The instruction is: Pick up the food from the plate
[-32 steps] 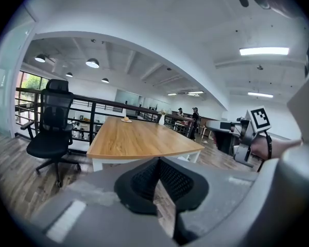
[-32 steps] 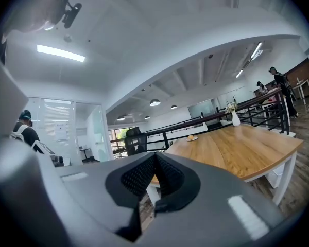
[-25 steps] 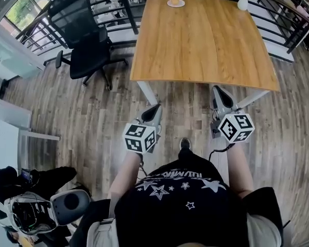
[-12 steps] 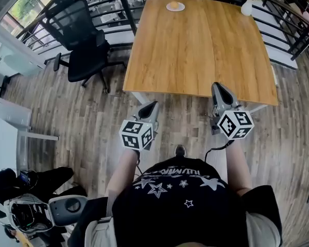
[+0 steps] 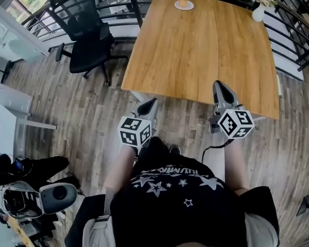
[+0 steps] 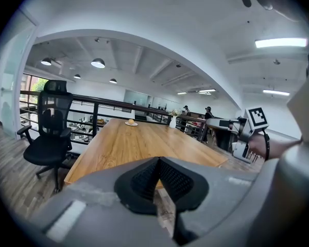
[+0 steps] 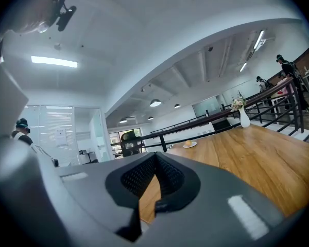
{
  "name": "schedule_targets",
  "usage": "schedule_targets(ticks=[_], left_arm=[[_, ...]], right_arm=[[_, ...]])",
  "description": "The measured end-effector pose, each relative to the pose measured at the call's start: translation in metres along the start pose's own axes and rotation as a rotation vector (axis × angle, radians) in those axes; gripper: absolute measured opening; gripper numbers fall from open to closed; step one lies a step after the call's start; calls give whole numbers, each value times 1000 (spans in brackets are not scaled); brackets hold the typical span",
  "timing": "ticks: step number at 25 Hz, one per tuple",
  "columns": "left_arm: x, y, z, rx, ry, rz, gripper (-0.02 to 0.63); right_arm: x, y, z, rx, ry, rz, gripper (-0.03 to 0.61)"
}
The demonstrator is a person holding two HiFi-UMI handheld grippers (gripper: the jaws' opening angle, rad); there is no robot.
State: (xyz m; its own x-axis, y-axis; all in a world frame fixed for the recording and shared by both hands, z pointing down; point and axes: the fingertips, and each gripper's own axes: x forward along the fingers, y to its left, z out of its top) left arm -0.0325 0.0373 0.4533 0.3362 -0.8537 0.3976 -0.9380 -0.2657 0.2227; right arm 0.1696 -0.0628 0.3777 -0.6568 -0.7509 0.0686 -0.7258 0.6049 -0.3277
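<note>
A small orange piece of food (image 5: 183, 3) lies on a white plate (image 5: 190, 6) at the far edge of the wooden table (image 5: 195, 50). Both gripper views show the food (image 6: 131, 121) (image 7: 188, 142) far off across the tabletop. My left gripper (image 5: 151, 104) is held just short of the table's near edge, its jaws shut and empty (image 6: 158, 161). My right gripper (image 5: 219, 86) reaches over the near edge, also shut with nothing in it (image 7: 155, 156). Both are far from the plate.
A black office chair (image 5: 87, 30) stands left of the table. A white vase with flowers (image 5: 258, 12) sits at the table's far right corner. Black railings (image 5: 293, 35) run behind and right of the table. Wooden floor lies around me; bags and gear (image 5: 26, 199) lie at lower left.
The table has come nearer in the head view. Both grippers have moved forward to its near edge, the right one now over it. Their jaws stay shut.
</note>
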Motion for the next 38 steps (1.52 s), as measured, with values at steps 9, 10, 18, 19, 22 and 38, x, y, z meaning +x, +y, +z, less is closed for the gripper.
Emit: schedule_targets(ticks=[9, 10, 18, 19, 22, 38], left_arm=[[40, 20, 11, -2, -10, -17, 2], [47, 22, 15, 0, -16, -24, 2], [110, 53, 56, 29, -41, -83, 2], [116, 59, 64, 32, -46, -87, 2], [137, 80, 90, 40, -64, -92, 2], [211, 153, 186, 100, -114, -139, 2]], right_arm=[[6, -41, 9, -1, -24, -73, 0], [7, -45, 12, -7, -27, -82, 0], [48, -83, 36, -46, -24, -151, 0], [57, -86, 41, -49, -25, -152, 0], [85, -95, 58, -57, -26, -161, 0], [229, -110, 107, -124, 26, -163, 0]])
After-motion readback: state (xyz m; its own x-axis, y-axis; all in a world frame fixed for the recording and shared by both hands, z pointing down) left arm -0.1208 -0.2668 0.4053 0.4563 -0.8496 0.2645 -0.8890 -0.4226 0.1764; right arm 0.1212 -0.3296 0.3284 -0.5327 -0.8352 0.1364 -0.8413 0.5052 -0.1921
